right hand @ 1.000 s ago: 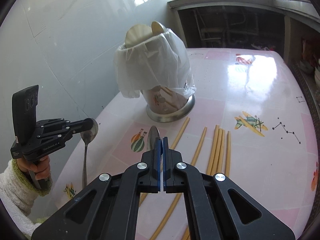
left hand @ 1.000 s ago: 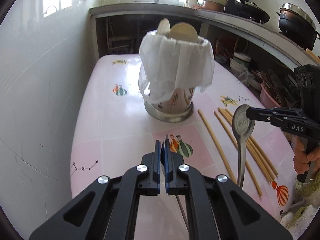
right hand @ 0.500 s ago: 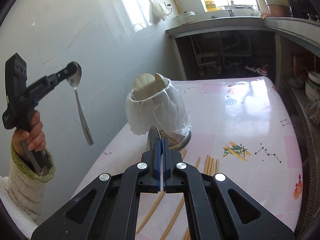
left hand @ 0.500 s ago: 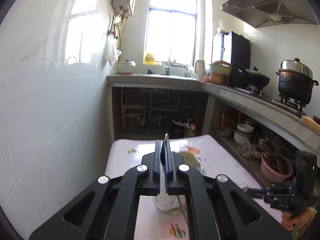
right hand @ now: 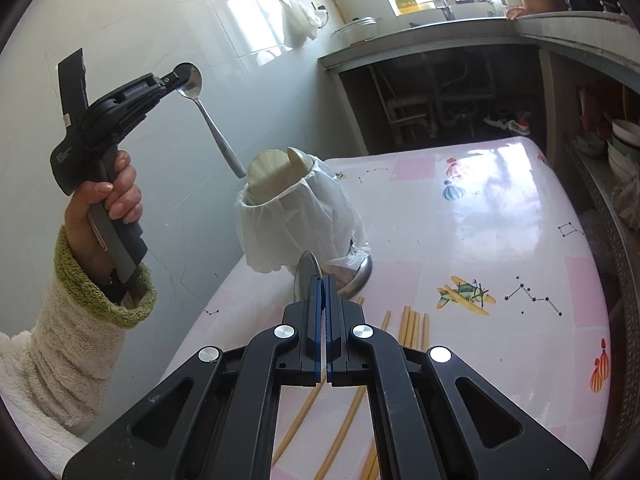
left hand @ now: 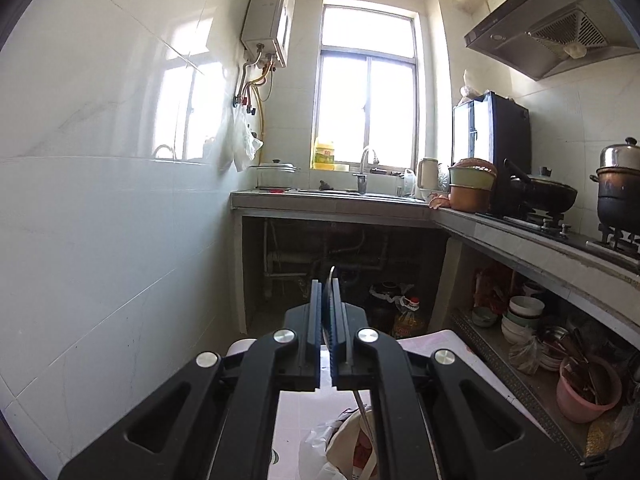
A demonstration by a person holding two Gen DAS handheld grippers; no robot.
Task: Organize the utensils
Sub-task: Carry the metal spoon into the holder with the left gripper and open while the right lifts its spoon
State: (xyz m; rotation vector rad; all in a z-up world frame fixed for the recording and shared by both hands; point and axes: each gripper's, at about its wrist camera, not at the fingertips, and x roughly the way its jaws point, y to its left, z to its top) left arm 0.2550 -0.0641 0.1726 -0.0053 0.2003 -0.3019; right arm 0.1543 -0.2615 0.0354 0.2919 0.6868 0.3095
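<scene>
The left gripper [right hand: 182, 76] has risen since a second ago, from low over the surface [right hand: 500, 232] to above the bag-lined utensil holder [right hand: 296, 216], its fingers clamped on a metal spoon [right hand: 208, 120] whose handle hangs down toward the holder's rim. The right gripper [right hand: 323, 284] has barely shifted; its fingers grip a second spoon [right hand: 306, 276], seemingly by the bowl. Yellow chopsticks [right hand: 414, 320] lie beside the holder. The left hand [right hand: 108, 204] holds its grip upright.

No lettering on the left gripper [right hand: 176, 78] is legible
</scene>
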